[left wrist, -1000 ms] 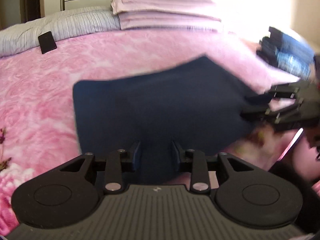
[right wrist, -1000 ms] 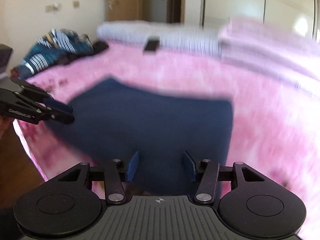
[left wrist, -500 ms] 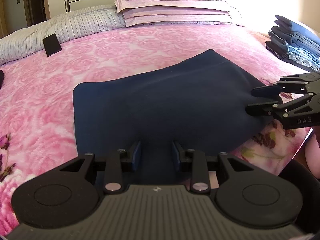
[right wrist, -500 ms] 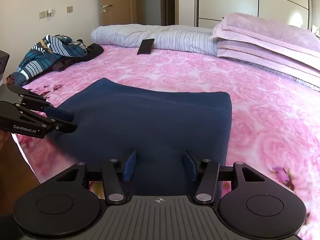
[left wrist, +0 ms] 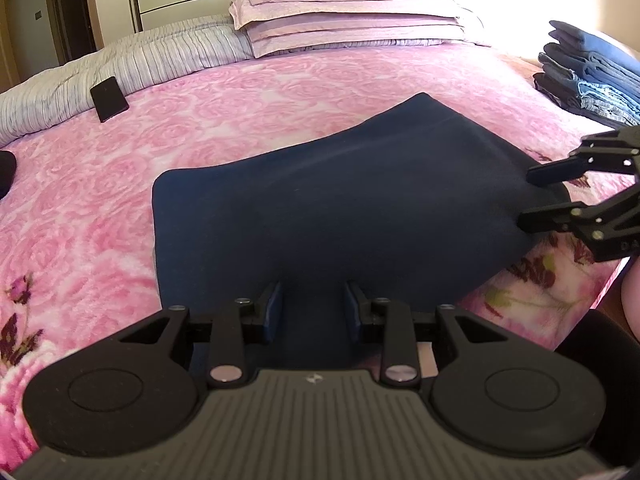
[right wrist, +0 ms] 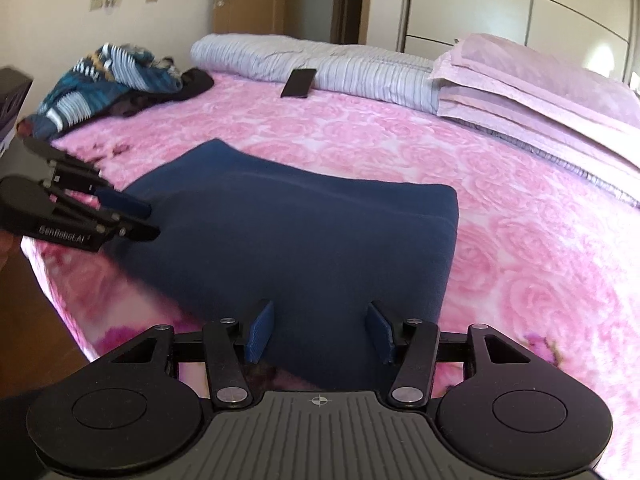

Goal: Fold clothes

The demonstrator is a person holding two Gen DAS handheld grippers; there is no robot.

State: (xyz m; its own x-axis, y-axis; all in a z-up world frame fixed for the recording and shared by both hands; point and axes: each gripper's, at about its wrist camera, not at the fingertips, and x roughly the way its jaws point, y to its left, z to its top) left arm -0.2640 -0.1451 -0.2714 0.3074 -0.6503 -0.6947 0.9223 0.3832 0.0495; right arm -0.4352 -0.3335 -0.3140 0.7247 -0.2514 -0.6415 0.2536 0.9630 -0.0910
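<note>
A folded navy garment (left wrist: 340,200) lies flat on the pink rose bedspread (left wrist: 200,120), close to the bed's near edge. My left gripper (left wrist: 312,314) holds its near left corner, with navy cloth filling the narrow gap between the pads. In the right wrist view that same left gripper (right wrist: 150,222) bites the garment's (right wrist: 300,240) left edge. My right gripper (right wrist: 320,332) stands over the near right corner. Its jaws are opening, with cloth lying between the spread pads. In the left wrist view the right gripper (left wrist: 526,198) has its fingers apart around the corner.
Folded dark clothes are stacked (left wrist: 588,76) at the bed's right side. Unfolded striped clothes are heaped (right wrist: 108,80) at the far left. A black phone (right wrist: 299,82) leans on a striped quilt (right wrist: 352,68), beside pink pillows (left wrist: 344,12). Wooden floor (right wrist: 36,320) shows below the bed edge.
The garment, blurred and moving a second ago, now lies still on the bed. The right gripper's jaws have spread wider. The left gripper's gap is unchanged.
</note>
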